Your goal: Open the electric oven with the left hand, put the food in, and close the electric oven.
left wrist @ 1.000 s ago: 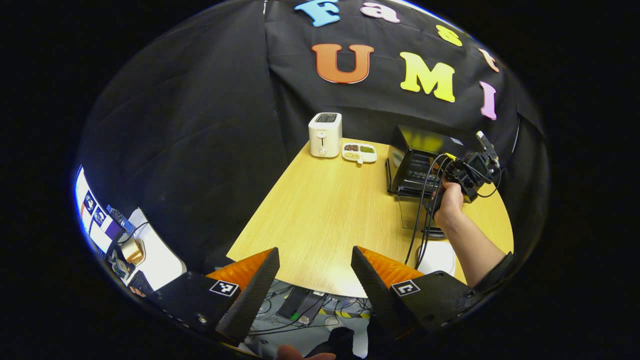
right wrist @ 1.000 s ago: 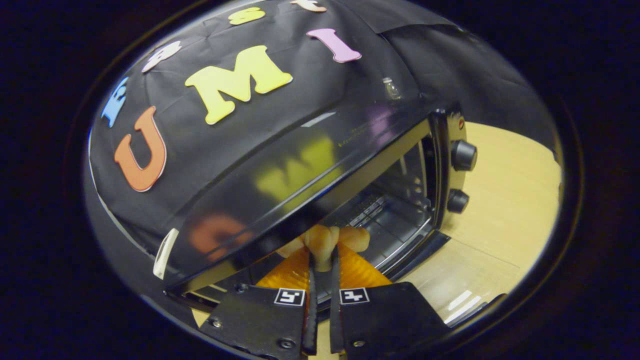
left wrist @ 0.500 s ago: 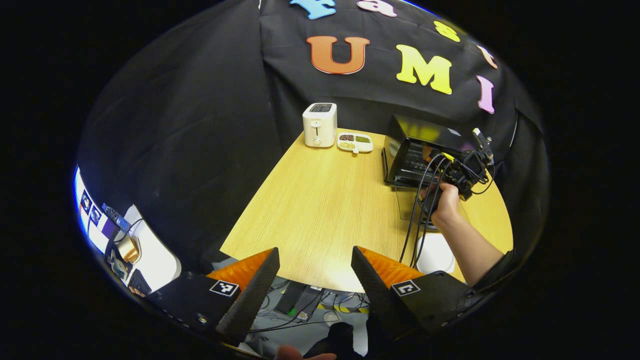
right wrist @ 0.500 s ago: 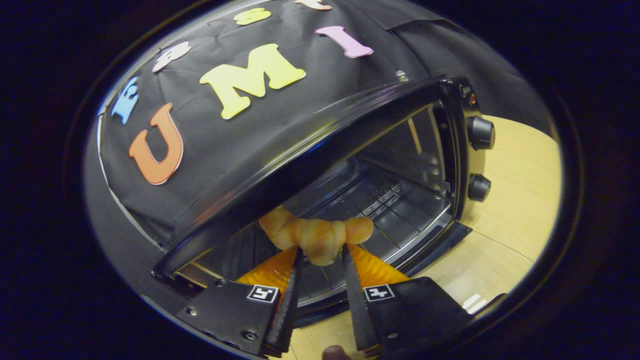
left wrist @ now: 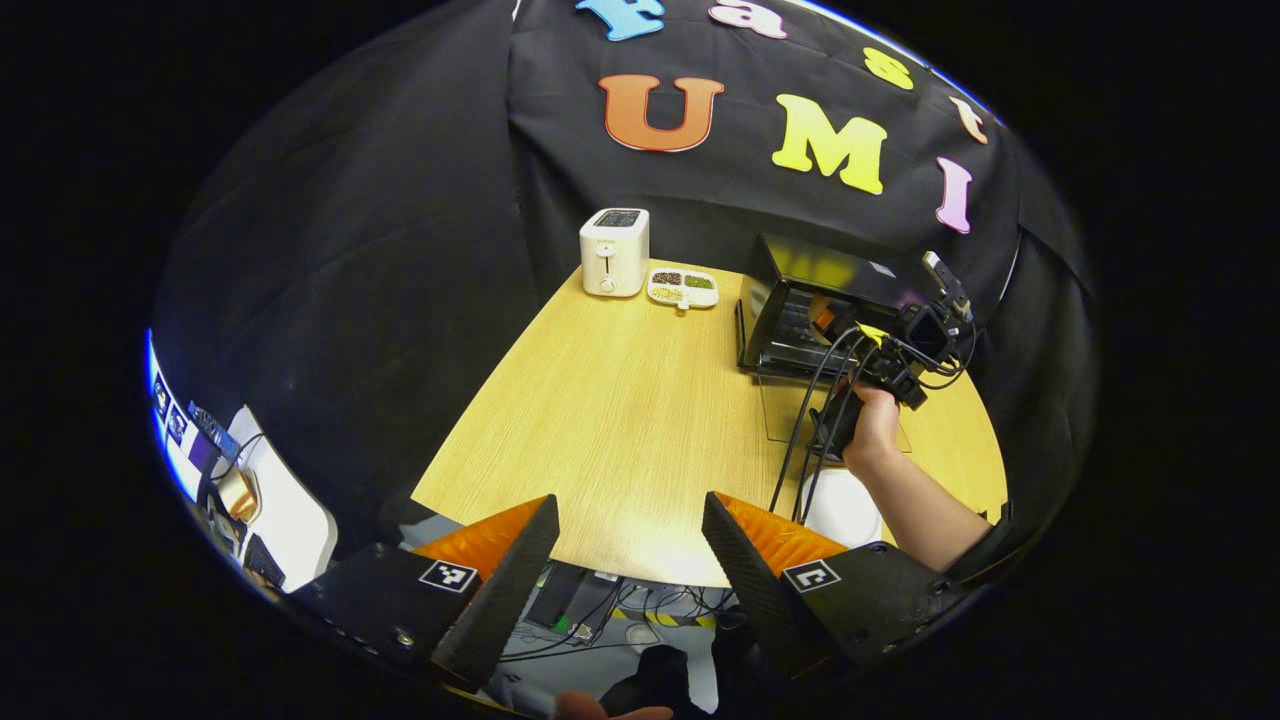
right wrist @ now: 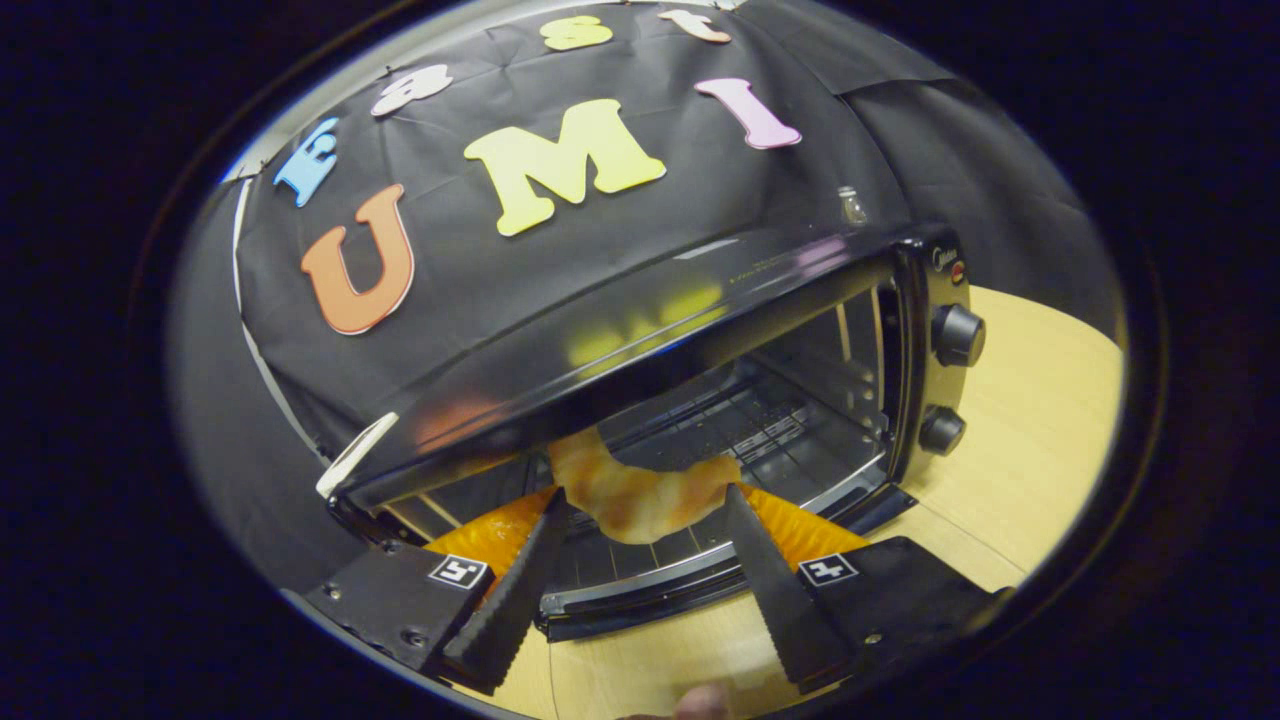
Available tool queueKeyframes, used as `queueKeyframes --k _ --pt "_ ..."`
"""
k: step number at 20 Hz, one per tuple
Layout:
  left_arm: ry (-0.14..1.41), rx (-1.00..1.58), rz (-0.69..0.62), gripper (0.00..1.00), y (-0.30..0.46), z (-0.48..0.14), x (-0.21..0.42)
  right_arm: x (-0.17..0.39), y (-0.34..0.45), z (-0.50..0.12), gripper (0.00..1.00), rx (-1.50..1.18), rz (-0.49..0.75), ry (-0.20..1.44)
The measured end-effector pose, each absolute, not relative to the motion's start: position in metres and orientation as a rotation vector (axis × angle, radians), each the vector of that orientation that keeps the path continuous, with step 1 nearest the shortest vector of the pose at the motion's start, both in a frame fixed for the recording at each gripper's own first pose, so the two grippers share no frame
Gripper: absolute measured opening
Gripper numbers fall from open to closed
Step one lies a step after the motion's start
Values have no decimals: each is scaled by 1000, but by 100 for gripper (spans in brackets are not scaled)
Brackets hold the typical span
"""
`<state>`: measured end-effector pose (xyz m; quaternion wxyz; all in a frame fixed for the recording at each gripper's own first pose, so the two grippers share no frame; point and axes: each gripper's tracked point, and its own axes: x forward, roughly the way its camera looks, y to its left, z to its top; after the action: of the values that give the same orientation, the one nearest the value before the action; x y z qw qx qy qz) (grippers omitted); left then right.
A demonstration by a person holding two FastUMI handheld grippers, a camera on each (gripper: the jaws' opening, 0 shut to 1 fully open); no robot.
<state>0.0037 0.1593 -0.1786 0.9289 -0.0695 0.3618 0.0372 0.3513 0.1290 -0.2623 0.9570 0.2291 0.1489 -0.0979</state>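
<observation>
In the right gripper view, the right gripper (right wrist: 640, 580) is seen with jaws spread wide, and the croissant (right wrist: 640, 495) lies just ahead of them, between the tips, on the rack inside the open oven (right wrist: 700, 330). Whether it touches either finger cannot be told. Its long axis runs crosswise to the jaws. In the left gripper view, the left gripper (left wrist: 630, 570) is held with wide, empty jaws at the near edge of the bench (left wrist: 620, 400), well apart from the lowered oven door (left wrist: 800, 405), which is judged its next target.
</observation>
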Motion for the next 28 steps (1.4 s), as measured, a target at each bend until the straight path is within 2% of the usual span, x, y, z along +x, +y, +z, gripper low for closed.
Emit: queueKeyframes --k 2,5,14,15,20,28 --pt "732 -147 72 95 157 -176 1 343 129 -259 99 459 -193 301" --pt "714 -154 61 94 150 -172 -2 320 126 -260 99 421 -182 322" --pt "605 -182 -50 93 92 -159 -4 189 101 -207 99 266 -94 326" --pt "595 -179 -60 93 87 -157 -2 173 95 -199 96 258 -93 328" --pt "569 -165 -135 93 53 -154 6 95 63 -177 99 231 -105 364" --pt "627 -183 -240 94 -5 -188 28 -7 19 -168 99 47 -149 382"
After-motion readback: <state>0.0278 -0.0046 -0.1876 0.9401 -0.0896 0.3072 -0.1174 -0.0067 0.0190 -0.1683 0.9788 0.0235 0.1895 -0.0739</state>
